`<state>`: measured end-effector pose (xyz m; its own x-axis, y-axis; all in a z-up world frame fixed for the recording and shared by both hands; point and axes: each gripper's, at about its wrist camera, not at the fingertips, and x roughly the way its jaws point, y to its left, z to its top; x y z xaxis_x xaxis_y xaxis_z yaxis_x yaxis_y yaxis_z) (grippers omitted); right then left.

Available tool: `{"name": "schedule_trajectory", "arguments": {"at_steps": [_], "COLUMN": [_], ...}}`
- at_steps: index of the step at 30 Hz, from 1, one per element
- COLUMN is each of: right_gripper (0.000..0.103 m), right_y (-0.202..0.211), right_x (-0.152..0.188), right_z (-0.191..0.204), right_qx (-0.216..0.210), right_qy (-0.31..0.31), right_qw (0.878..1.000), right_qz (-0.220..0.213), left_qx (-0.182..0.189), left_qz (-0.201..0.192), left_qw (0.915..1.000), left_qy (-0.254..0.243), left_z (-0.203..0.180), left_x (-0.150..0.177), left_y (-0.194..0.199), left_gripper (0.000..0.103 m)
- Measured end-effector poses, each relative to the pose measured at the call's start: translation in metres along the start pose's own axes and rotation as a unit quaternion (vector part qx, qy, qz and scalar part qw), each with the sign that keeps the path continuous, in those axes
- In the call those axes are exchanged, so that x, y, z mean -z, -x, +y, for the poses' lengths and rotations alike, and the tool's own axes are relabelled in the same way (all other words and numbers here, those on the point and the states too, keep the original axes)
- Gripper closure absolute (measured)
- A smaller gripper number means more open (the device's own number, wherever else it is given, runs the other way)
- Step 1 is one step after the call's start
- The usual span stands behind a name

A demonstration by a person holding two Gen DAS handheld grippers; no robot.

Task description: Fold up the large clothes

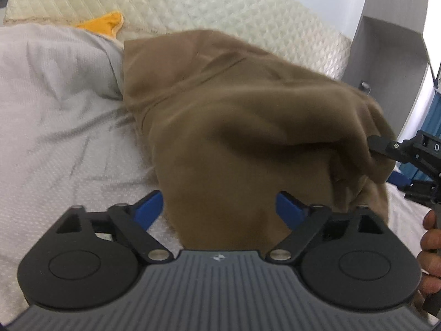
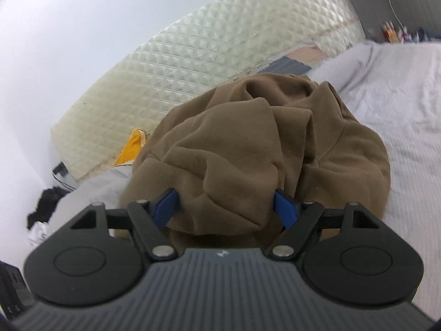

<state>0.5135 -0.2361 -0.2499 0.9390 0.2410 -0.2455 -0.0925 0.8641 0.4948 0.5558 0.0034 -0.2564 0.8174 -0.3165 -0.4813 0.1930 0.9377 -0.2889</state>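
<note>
L gripper [image 1: 219, 209]: blue fingers [image 1: 150, 209] are standing wide apart, lower centre of the L wrist view. Brown garment [image 1: 234, 127] is hanging/draping down between them; fabric is passing through the gap, but pads are not pressing on it as far as visible. Contact w/ cloth at the fingertips: cannot tell, view is motion-blurred.

R gripper [image 2: 226, 207]: blue fingers [image 2: 285, 207] are sitting fairly wide, w/ a thick bunched fold of the same garment [image 2: 248, 143] filling the space between them. Both pads are lying against the bunch, so it is gripping the fabric. In the L view the R gripper [image 1: 386, 149] is showing at right edge, its black tip buried in a gathered corner of the cloth, which is pulling up toward it. Person's hand [image 1: 431, 237] is partly showing at lower right edge, cut off.

Garment is lying crumpled in a heap on the grey bedsheet [image 1: 55, 115], mid-frame in both views, near the quilted cream headboard [image 1: 193, 2].

Around: an orange-yellow cloth [image 1: 106, 24] is peeking out upper left, between sheet and headboard. Dark clutter [image 2: 46, 209] is lying at left edge of R view, off the bed; identity unclear. Grey shelf unit [image 1: 386, 41] is standing upper right in L view. Small items on a far surface, upper right of R view, are too blurred to name.

Garment's lower edge is hidden behind both gripper bodies; sleeves/type not distinguishable.
</note>
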Motion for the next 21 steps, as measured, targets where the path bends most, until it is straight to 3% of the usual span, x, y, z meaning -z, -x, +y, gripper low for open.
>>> {"name": "schedule_trajectory", "arguments": {"at_steps": [1, 3, 9, 16, 21], "right_gripper": [0.037, 0.048, 0.075, 0.080, 0.080], "right_y": [-0.003, -0.006, 0.003, 0.053, 0.098], "right_x": [0.001, 0.002, 0.002, 0.009, 0.016], "right_z": [-0.001, -0.003, 0.015, 0.058, 0.085], "right_qx": [0.007, 0.014, -0.004, -0.061, -0.085], "right_qy": [0.004, 0.011, 0.066, 0.137, 0.193], "right_qw": [1.000, 1.000, 0.998, 0.988, 0.977], "right_qz": [-0.001, -0.005, -0.014, -0.028, -0.037], "left_qx": [-0.005, -0.007, -0.009, -0.049, -0.037], "left_qz": [0.005, 0.011, -0.001, -0.051, -0.092], "left_qw": [1.0000, 0.9999, 0.9992, 0.9939, 0.9905], "left_qy": [-0.002, -0.001, 0.039, 0.084, 0.096], "left_z": [0.000, 0.004, 0.015, 0.028, 0.037], "left_x": [0.001, 0.004, 0.001, -0.008, -0.010], "left_y": [-0.004, -0.012, 0.003, 0.063, 0.123], "left_gripper": [0.027, 0.035, 0.082, 0.090, 0.090]}}
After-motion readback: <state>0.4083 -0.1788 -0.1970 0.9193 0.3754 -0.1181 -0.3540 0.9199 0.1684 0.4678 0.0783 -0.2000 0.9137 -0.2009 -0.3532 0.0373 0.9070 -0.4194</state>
